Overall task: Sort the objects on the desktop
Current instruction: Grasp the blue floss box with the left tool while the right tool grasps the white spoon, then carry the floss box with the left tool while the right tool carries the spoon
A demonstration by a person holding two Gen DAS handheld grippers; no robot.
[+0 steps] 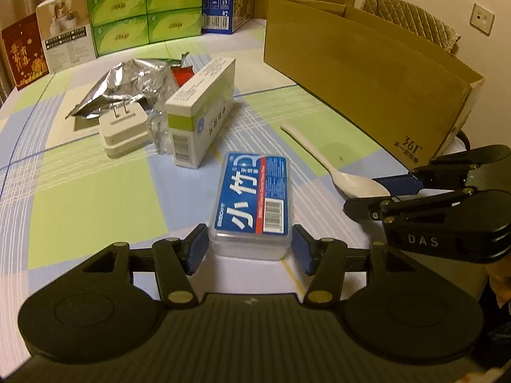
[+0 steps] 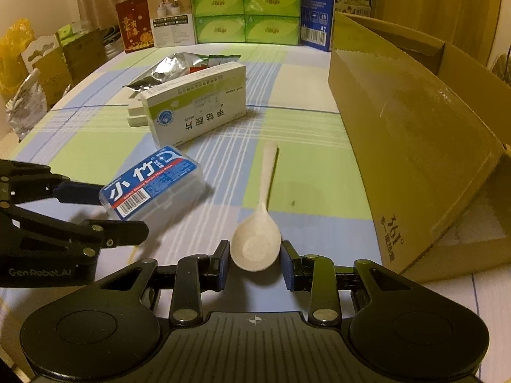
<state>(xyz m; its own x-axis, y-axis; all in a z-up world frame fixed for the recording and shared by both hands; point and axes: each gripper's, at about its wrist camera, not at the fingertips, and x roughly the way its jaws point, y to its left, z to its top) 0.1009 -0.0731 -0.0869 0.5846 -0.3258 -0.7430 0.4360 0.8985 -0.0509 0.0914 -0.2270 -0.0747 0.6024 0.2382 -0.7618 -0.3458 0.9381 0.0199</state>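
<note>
Fingers on both grippers sit wide apart: left gripper point(image 1: 248, 249) straddles the floss-pick box point(image 1: 252, 201), light, slick plastic; right gripper point(image 2: 255, 263) brackets the spoon point(image 2: 257, 242) bowl beside that box, so pinch gently.

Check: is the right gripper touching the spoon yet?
Apart. The right wrist view shows the right gripper open, table visible between each finger and the spoon bowl.

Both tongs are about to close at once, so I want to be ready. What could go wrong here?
The right tongs straddle only the spoon bowl; its rounded edge could slip out. The left tongs catch just the near end of the floss box, so it may pivot. The tongs sit close and could collide.
</note>
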